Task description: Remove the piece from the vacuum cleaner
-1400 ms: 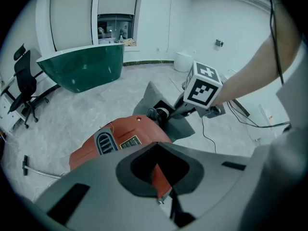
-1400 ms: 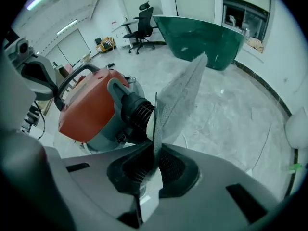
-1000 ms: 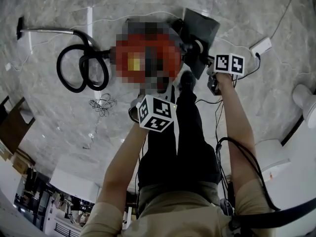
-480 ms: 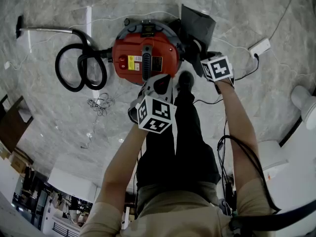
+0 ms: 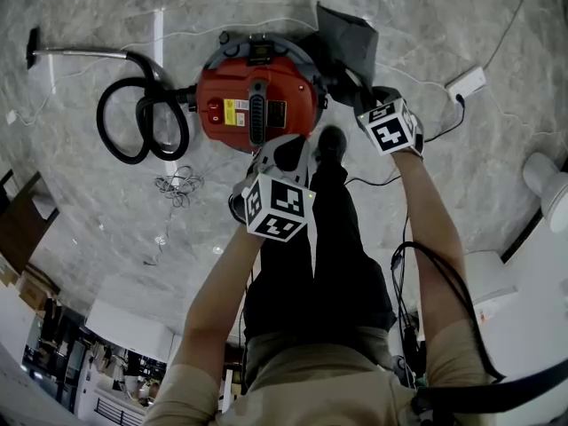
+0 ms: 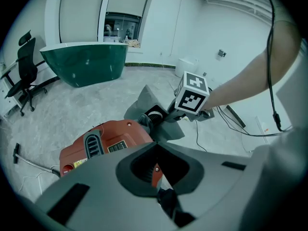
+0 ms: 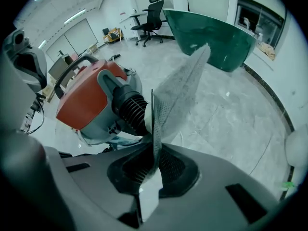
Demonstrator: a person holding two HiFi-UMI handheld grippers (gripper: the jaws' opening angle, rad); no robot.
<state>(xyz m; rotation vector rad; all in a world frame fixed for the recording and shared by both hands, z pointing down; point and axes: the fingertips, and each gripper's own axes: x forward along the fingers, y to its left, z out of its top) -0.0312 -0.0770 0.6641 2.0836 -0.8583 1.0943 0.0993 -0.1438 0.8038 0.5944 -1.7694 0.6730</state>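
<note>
A red vacuum cleaner [image 5: 253,105] [image 6: 103,141] [image 7: 82,97] stands on the marble floor. A grey dust bag [image 5: 351,34] [image 6: 144,100] [image 7: 180,88] hangs off its black ribbed outlet [image 7: 132,109]. My right gripper [image 5: 362,94] [image 7: 154,160] is at the bag's mouth, shut on the bag's stiff edge right beside the outlet. My left gripper [image 5: 277,145] [image 6: 156,150] hovers over the near side of the vacuum body. Its jaws look shut with nothing between them.
The vacuum's black hose [image 5: 142,122] coils at the left, with the wand [image 5: 80,54] beyond it. A white power strip [image 5: 469,84] and cables lie at the right. The person's shoe [image 5: 333,140] stands by the vacuum. A green tub [image 6: 84,66] and an office chair [image 6: 24,76] stand further off.
My right gripper has moved left, in to the bag's mouth at the outlet, and taken hold of its edge. The left gripper has barely moved.
</note>
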